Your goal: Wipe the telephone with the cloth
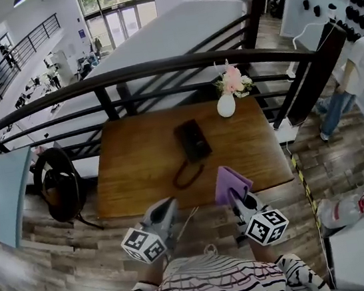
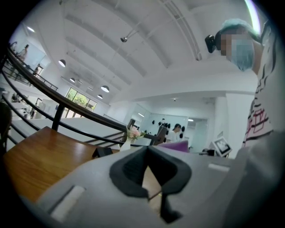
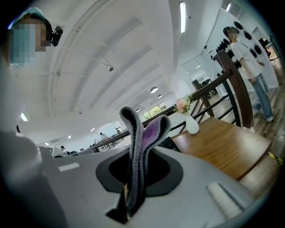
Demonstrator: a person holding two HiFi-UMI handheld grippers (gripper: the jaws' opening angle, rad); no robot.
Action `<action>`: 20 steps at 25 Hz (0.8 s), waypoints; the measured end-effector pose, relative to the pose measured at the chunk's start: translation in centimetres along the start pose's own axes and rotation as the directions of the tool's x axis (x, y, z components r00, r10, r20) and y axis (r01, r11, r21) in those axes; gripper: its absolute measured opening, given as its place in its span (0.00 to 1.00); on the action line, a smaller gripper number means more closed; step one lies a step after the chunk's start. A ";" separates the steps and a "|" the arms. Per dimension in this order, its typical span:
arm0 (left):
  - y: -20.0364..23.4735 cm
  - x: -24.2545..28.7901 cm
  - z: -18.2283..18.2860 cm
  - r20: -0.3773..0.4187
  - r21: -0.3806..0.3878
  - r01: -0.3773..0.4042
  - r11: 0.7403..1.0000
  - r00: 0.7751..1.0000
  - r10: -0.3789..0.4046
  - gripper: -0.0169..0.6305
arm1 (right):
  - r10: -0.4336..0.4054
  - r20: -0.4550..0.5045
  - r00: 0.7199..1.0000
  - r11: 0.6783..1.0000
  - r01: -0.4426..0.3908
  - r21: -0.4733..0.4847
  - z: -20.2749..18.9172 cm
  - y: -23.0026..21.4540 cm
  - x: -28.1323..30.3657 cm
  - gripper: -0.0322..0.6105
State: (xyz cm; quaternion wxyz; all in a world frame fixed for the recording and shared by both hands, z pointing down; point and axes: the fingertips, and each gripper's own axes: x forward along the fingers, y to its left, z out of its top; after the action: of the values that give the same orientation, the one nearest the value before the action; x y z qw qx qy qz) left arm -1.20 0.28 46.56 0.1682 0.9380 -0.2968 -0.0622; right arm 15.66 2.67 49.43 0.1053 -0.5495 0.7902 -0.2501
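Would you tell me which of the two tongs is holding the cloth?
The right tongs: they are shut on the purple cloth, while the left tongs are shut with nothing between them.

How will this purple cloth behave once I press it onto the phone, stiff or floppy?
The fuzzy purple cloth is probably floppy: it bends into soft loops above the shut jaws of the right gripper. It seems light, since those loops stand unsupported. Its napped surface will likely drag rather than slide on the black corded telephone.
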 end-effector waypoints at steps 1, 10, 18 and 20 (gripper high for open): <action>0.0 0.4 -0.2 -0.001 -0.004 -0.008 1.000 1.000 0.008 0.02 | 0.006 -0.005 1.000 1.000 -0.006 -0.001 0.1 -0.5 0.1 0.11; 2.6 3.6 -0.4 -0.004 -0.029 -0.017 0.999 1.000 0.016 0.02 | 0.015 -0.040 0.999 1.000 -0.015 0.002 1.0 -2.8 3.7 0.11; 7.4 5.2 2.8 -0.005 -0.032 0.009 0.999 1.000 -0.009 0.02 | 0.011 -0.021 1.000 1.000 -0.011 -0.002 2.9 -1.3 9.6 0.11; 8.8 5.4 3.7 -0.002 -0.026 0.014 1.000 1.000 -0.014 0.02 | 0.008 -0.015 1.000 1.000 -0.008 -0.001 3.2 -1.0 11.1 0.11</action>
State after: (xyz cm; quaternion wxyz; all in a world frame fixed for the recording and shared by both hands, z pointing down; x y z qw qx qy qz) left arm -2.37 -10.63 46.11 0.1803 0.9378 -0.2893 -0.0660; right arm 13.70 -8.76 48.41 0.1001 -0.5447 0.7932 -0.2532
